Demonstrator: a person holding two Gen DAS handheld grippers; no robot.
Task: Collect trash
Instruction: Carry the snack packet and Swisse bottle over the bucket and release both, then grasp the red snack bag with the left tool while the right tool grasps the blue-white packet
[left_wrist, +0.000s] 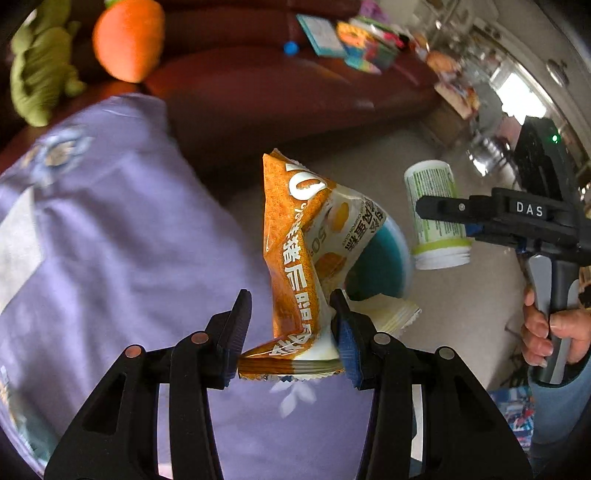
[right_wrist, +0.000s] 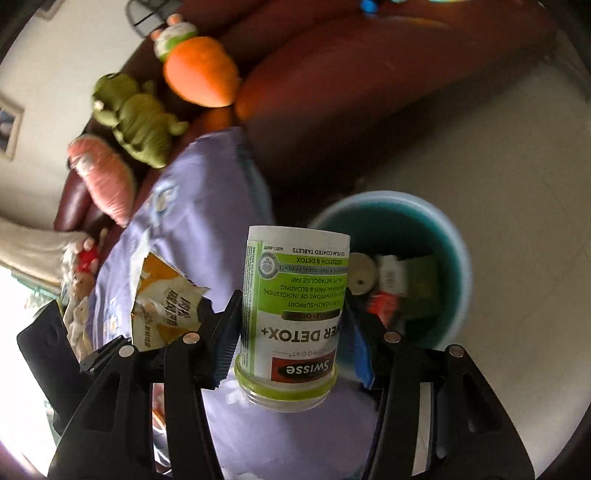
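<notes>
Standing up between the fingers of the left gripper (left_wrist: 290, 334), the orange snack wrapper (left_wrist: 295, 258) rises toward 12 o'clock from the fingertips, its crumpled bottom edge pinched between the two pads. The jaws are partly closed, pressed against the wrapper from both sides. Behind the wrapper, at about 2 o'clock from it, part of the blue trash bin (left_wrist: 384, 266) shows on the pale floor.

The right gripper (right_wrist: 291, 328) clamps a white and green pill bottle (right_wrist: 291, 306), held upside down with its open neck toward the camera and its base pointing to 12 o'clock. Both pads press on the bottle's sides, jaws spread only as wide as the bottle. The bin (right_wrist: 458, 258) sits at about 2 o'clock from the bottle, with several bits of rubbish already lying inside. A purple cushion (right_wrist: 192, 221) lies at 10 o'clock, beside a dark red sofa (right_wrist: 332, 92).
</notes>
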